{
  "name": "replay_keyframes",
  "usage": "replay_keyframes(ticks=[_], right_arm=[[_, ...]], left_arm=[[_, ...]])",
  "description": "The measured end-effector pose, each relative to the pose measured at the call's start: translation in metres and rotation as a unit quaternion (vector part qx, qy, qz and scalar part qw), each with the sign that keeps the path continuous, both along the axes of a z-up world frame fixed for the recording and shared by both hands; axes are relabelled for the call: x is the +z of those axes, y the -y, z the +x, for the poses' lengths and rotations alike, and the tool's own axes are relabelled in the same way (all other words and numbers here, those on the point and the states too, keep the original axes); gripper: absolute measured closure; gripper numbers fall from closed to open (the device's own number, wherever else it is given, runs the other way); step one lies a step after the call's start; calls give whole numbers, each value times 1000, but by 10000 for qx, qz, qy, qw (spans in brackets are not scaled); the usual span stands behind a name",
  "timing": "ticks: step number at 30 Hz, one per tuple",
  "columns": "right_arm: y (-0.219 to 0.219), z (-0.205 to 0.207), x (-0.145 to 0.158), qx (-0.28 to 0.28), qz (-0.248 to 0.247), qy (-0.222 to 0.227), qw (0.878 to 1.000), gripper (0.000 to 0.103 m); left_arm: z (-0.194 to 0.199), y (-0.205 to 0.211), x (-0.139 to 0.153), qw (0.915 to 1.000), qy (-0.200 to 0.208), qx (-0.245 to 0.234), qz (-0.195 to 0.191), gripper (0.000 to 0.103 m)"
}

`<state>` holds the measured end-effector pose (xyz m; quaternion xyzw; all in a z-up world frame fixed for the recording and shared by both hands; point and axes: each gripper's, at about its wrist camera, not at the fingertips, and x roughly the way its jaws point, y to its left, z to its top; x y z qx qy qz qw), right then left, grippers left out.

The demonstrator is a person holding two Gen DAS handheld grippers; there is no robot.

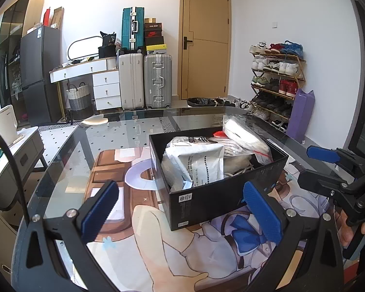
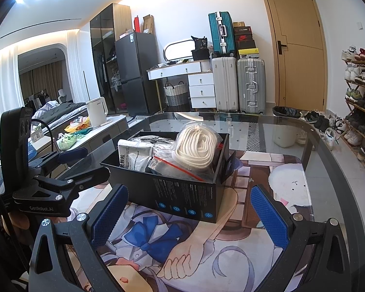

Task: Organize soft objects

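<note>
An open black box (image 1: 206, 198) stands on the cartoon mat (image 1: 138, 248) on the glass table. It holds soft packets: a white printed pouch (image 1: 202, 164) and a clear zip bag of cream cord (image 2: 197, 147). The box also shows in the right wrist view (image 2: 182, 194), with the white pouch (image 2: 133, 155) at its left. My left gripper (image 1: 180, 209) is open and empty, just in front of the box. My right gripper (image 2: 188, 213) is open and empty, in front of the box's side. The right gripper shows at the right of the left wrist view (image 1: 311, 168). The left gripper shows at the left of the right wrist view (image 2: 87, 163).
The glass table's far edge (image 2: 231, 115) curves ahead. A side cabinet with a white kettle (image 2: 96, 112) stands to the left. Suitcases (image 1: 143, 82), a drawer unit, a shoe rack (image 1: 277, 80) and a door lie beyond.
</note>
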<state>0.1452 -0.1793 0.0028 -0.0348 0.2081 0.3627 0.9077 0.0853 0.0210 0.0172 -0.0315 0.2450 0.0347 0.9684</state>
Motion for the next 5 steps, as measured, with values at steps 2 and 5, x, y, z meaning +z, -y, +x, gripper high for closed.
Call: replay_keyframes(ticks=[2, 5], right_arm=[[0, 0, -1, 1, -2, 4, 10000, 1], [0, 0, -1, 2, -7, 7, 10000, 1]], left_arm=[[0, 0, 0, 10000, 1, -1, 6, 0], [0, 1, 0, 10000, -7, 12, 7, 0]])
